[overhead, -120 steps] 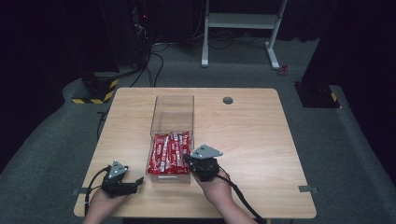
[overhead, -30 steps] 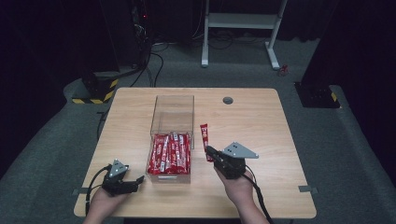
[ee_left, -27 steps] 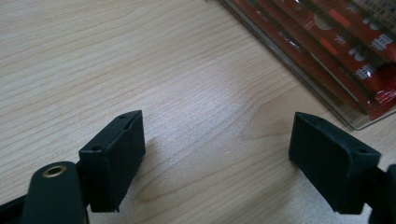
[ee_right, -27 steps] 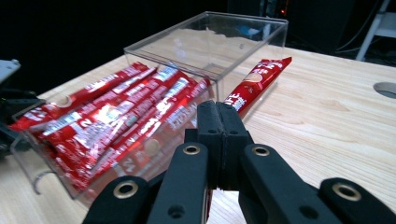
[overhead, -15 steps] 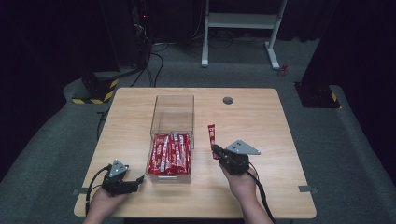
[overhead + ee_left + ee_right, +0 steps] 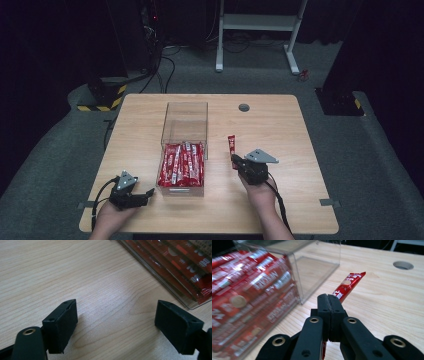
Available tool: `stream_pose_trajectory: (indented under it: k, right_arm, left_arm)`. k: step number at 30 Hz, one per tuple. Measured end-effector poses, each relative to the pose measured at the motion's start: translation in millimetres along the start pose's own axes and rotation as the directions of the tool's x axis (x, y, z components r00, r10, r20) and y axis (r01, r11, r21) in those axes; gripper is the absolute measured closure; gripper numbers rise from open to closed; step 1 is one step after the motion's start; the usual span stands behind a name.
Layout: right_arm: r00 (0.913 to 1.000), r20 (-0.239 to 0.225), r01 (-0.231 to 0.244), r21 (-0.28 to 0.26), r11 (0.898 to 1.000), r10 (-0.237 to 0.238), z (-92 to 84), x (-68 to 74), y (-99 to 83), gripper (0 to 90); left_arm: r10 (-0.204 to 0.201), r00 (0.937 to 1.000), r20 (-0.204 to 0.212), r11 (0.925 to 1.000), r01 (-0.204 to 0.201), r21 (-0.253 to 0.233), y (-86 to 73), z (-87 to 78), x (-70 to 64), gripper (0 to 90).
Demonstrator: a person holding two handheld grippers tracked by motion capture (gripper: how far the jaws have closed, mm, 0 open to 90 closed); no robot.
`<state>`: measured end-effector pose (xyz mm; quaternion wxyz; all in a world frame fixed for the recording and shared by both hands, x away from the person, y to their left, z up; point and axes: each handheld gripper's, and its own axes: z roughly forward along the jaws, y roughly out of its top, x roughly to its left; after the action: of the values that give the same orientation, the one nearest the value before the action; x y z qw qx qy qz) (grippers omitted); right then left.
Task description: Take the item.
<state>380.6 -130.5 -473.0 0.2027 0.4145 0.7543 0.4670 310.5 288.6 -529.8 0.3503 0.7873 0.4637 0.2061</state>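
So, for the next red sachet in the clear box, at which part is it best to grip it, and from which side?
Probably at its near end, coming from above. The red sachets lie flat, side by side, lengthwise in the clear box, whose top is open while its walls block the sides. The right gripper holds one sachet by one end in the same way.

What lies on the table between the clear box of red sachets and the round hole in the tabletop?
Bare wood lies between the clear box and the round hole, as the high view shows.
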Motion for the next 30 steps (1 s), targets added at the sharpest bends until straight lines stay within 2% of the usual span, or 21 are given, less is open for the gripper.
stream_pose_trajectory:
  k: [11,15,30]
  right_arm:
    - [0.9992,0.037,-0.016,0.058,0.998,0.013,17.7,-13.7,-13.0,90.0]
    - [0.9989,0.040,-0.027,0.074,0.997,0.024,21.0,-14.2,-15.1,90.0]
    - [0.9982,0.057,-0.025,0.138,0.990,0.018,37.0,-16.2,-22.9,88.6]
  left_arm:
    - [-0.001,1.0000,-0.001,1.0000,0.001,-0.001,0.0,0.1,-0.1,18.8]
    - [0.000,1.0000,-0.001,1.0000,0.000,-0.001,0.0,0.1,-0.1,18.8]
    - [0.000,1.0000,-0.002,1.0000,0.000,-0.001,0.0,0.1,-0.2,18.9]
